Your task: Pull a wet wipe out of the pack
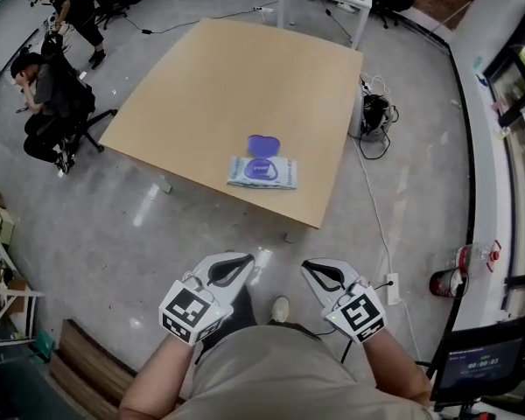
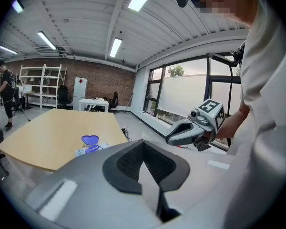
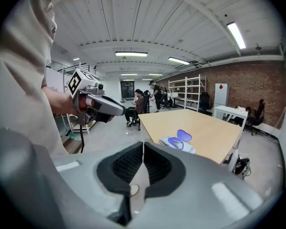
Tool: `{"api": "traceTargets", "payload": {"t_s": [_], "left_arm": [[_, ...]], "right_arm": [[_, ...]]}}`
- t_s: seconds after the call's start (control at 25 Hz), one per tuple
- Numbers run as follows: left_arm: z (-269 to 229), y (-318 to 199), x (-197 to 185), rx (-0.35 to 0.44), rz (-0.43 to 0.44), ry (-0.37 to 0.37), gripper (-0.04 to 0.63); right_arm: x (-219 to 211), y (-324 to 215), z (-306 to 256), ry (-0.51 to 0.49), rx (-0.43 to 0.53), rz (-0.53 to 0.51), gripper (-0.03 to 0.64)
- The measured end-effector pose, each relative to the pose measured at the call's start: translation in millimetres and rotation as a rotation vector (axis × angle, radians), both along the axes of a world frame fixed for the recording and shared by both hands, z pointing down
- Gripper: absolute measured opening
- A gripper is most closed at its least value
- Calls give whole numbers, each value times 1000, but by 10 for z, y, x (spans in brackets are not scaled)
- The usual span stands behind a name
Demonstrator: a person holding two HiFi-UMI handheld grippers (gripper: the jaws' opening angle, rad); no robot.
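Wet wipe pack (image 1: 262, 172) is lying near the table's (image 1: 219, 77) front edge, purple lid (image 1: 263, 144) flipped up, opening too small to read. Left gripper (image 1: 243, 258) and right gripper (image 1: 309, 266) are hovering well apart from it, jaws pressed together, empty.

A stretch of bare grey concrete floor (image 1: 179, 226) is seen open between the left gripper (image 1: 236, 262), the right gripper (image 1: 318, 271) and the near edge of the light wooden square table (image 1: 219, 86). The tabletop is occupied only by the flat white wet-wipe pack (image 1: 262, 172), whose purple lid (image 1: 263, 144) is raised on its far side. The pack is placed close to the near edge and is surrounded by bare wood. The table's left side is flanked, well apart, by a seated person (image 1: 48, 90) on a black office chair (image 1: 89, 119). Its right side is bordered by black cables (image 1: 374, 116) heaped on the floor.
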State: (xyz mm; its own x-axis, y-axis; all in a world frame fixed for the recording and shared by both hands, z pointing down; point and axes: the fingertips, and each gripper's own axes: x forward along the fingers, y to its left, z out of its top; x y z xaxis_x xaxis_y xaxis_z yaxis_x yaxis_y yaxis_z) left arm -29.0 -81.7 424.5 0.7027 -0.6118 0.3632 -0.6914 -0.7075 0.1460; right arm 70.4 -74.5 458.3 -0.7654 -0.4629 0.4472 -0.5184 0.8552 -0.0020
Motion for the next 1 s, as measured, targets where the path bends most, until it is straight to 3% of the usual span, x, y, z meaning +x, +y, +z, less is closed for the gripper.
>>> {"api": "traceTargets", "payload": {"t_s": [0.28,0.72,1.0], "left_arm": [[141,-964,-308,27,91,-46,5],[564,-1965,-929,-28,211,-79,5],[834,-2384,-860,-49,201,-114,5]], "right_arm": [[-333,-843,81,34,5,68,9],[-1033,-1808,322,102,-4,152,9],[-1018,-2164,548,159,-26,128,11]]}}
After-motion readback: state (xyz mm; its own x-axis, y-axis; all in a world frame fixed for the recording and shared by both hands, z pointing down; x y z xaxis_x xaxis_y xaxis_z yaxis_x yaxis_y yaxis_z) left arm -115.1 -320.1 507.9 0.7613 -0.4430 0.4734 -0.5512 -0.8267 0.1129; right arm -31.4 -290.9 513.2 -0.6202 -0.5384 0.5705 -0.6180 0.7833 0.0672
